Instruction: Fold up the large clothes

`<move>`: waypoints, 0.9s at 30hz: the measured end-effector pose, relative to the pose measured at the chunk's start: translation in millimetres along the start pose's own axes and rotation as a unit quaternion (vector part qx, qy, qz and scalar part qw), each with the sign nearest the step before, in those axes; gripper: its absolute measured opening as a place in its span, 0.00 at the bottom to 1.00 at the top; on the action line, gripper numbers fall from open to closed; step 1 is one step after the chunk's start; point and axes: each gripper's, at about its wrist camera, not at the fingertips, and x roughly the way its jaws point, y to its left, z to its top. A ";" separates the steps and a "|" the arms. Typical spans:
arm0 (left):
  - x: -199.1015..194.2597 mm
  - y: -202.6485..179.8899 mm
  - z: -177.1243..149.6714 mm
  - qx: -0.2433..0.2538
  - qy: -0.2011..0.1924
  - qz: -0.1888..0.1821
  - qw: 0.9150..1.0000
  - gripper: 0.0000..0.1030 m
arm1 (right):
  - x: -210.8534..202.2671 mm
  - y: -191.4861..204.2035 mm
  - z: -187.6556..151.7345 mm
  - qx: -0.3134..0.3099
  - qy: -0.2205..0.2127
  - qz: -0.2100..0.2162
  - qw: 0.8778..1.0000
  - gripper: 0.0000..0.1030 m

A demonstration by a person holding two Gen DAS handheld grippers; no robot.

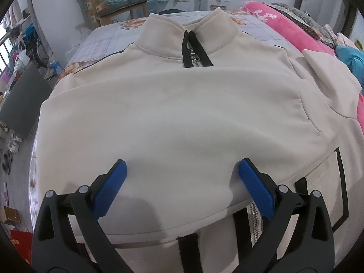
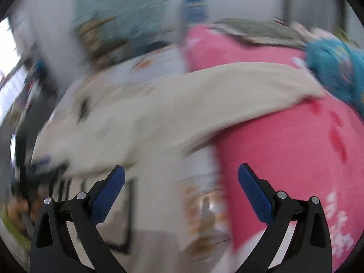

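A large cream zip-up jacket (image 1: 177, 113) with black trim lies on the bed, collar at the far end, one sleeve folded across the chest. My left gripper (image 1: 182, 177) is open and empty, just above the folded sleeve near the jacket's lower part. In the blurred right wrist view the other cream sleeve (image 2: 204, 95) stretches right over a pink blanket (image 2: 284, 147). My right gripper (image 2: 182, 182) is open and empty, above the jacket's right edge.
The pink blanket (image 1: 284, 27) and a teal cloth (image 1: 350, 59) lie along the bed's right side. A wooden chair (image 1: 118, 6) stands beyond the bed. A dark board (image 1: 20, 104) and shoes lie on the floor at the left.
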 end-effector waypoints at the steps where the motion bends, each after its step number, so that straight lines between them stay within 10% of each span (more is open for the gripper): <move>1: 0.1 -0.1 0.1 -0.001 0.000 0.001 1.000 0.94 | -0.3 -18.7 8.0 0.025 -0.009 -0.001 1.000 0.94; 10: 0.0 -3.6 -0.6 -0.001 0.001 0.002 1.000 0.94 | 42.3 -217.8 65.2 0.302 -0.044 -0.008 0.952 0.69; 19: 0.8 -2.6 0.5 -0.003 0.002 0.002 1.000 0.94 | 91.9 -278.1 79.9 0.422 -0.039 0.049 0.904 0.60; 27: 0.8 -2.7 0.4 -0.002 0.002 0.002 1.000 0.94 | 108.9 -296.3 94.9 0.440 -0.039 0.052 0.895 0.49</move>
